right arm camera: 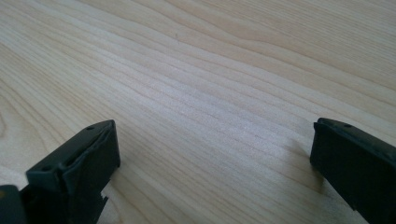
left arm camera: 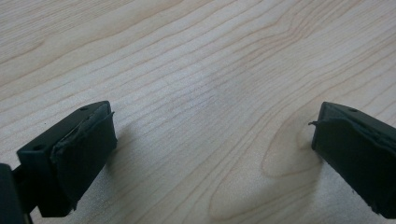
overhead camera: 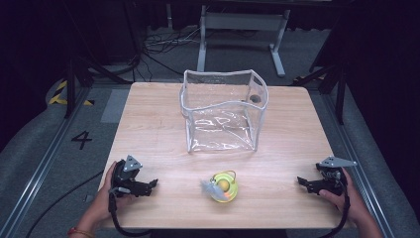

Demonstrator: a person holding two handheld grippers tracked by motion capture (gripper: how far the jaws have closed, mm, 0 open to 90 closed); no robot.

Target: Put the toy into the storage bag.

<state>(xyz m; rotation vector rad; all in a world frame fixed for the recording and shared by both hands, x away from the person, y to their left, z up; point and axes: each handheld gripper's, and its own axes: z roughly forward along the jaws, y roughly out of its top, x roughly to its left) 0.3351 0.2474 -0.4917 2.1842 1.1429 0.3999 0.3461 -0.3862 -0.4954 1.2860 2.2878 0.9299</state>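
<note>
Both jaws gape wide on the left hand-held gripper (overhead camera: 148,186) and the right hand-held gripper (overhead camera: 306,185), each empty, low over the bench (overhead camera: 148,129). Between them sits a yellow-green ball toy (overhead camera: 224,187), feathered, round enough to roll if nudged. Beyond, the floppy clear bag (overhead camera: 223,111) could tip or collapse.

A light wooden table (overhead camera: 148,129) stood on grey floor. Left of the table, a black numeral 4 (overhead camera: 81,139) was marked on the floor. Beyond the table's far edge, black cables (overhead camera: 163,42) lay beside white metal stand legs (overhead camera: 242,29).
</note>
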